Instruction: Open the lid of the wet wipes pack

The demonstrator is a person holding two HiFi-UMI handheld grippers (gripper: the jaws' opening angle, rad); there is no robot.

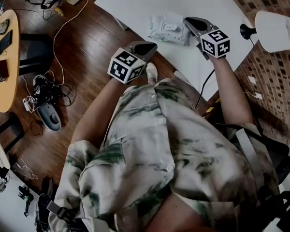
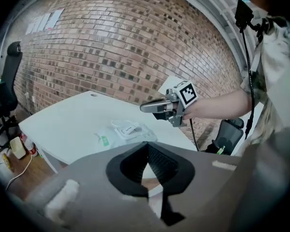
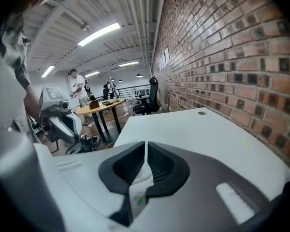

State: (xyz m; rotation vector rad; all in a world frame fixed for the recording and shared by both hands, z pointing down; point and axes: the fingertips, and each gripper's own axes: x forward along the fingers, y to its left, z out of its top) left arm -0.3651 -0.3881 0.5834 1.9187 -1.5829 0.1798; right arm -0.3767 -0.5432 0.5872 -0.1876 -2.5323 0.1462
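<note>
Wet wipes pack (image 1: 169, 29) lies near table (image 1: 135, 4) edge, right gripper (image 1: 188, 22) seemingly beside.

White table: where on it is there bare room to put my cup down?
Most of the white table is bare: the whole stretch from the wet wipes pack toward the brick wall. It is crowded only at the near edge, where the right tool hangs close by the pack.
</note>
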